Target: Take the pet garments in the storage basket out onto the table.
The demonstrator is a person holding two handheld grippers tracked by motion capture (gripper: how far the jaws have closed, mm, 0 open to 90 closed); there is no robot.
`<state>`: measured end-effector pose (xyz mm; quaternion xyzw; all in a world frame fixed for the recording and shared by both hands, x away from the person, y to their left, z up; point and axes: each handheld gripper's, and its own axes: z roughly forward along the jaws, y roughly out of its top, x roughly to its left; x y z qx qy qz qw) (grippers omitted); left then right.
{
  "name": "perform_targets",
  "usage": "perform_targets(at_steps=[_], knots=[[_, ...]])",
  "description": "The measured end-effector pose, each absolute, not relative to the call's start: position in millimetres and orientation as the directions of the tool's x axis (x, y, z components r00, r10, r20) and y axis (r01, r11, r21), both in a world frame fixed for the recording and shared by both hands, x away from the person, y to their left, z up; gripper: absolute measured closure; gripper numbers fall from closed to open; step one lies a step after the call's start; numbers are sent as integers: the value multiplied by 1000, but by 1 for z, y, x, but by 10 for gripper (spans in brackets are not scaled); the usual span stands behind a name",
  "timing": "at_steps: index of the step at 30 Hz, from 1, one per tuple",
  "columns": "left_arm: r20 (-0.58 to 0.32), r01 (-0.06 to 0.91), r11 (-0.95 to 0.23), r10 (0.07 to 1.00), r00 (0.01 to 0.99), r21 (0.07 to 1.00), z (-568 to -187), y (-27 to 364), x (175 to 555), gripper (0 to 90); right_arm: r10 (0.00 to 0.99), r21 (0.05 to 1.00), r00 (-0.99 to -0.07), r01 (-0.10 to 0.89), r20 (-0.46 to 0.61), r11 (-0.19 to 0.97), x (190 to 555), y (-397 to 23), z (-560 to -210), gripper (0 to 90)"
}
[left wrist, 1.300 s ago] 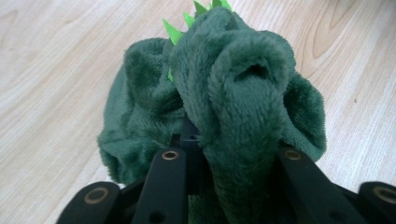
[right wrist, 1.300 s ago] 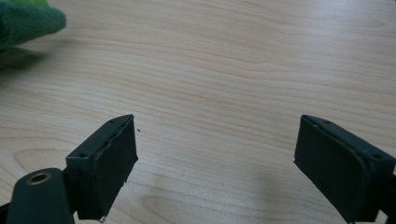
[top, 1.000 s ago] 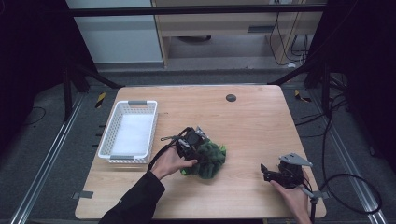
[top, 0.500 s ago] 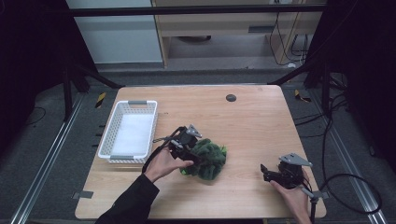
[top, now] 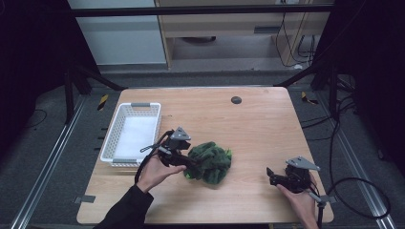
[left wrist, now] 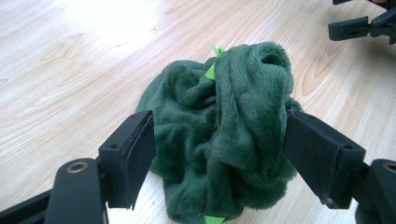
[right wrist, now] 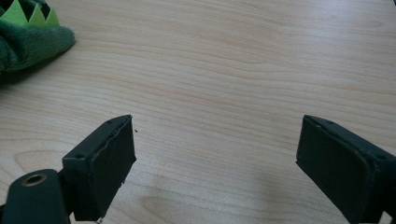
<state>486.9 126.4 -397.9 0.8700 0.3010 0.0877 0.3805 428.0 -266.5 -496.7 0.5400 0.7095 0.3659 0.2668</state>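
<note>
My left gripper [left wrist: 219, 149] is at the crumpled dark-green plush cloth [top: 210, 162], jaws spread w/ the bundle between them. Both pads look pressed against the fur, but I can't tell if it's a real grip yet; I'd call it open, about to close. I come at it low from the side nearest the white plastic mesh basket [top: 114, 138], prob. so the jaws straddle the thickest fold instead of pinching a thin edge.

My right gripper [top: 282, 179] waits near the front-right corner of the light wooden table [top: 267, 124], well apart from the cloth, jaws wide w/ nothing between them, bare wood under them. Parked there, I guess, to stay out of the left's way.

The cloth sits approx. mid-table, toward the front edge, just beside the basket's right side, not in it. It's a soft heaped wad, deep folds, w/ bright lime-green zigzag felt trim [right wrist: 30, 16] poking out at a couple of spots. Looks floppy; it'll likely sag if lifted. Basket appears empty.
</note>
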Motion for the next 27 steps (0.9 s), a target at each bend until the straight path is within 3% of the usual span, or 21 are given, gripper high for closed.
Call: perform_targets(at_steps=[19,27], knots=[[-116,460,-347,683,721,818,-417,178,455,275,962,810,-274,566,9,153,427,-266,-497,109],[-118,467,-324,706,698,822,-429,195,443,276,962,812,-274,565,13,150,426,-266,-496,106]])
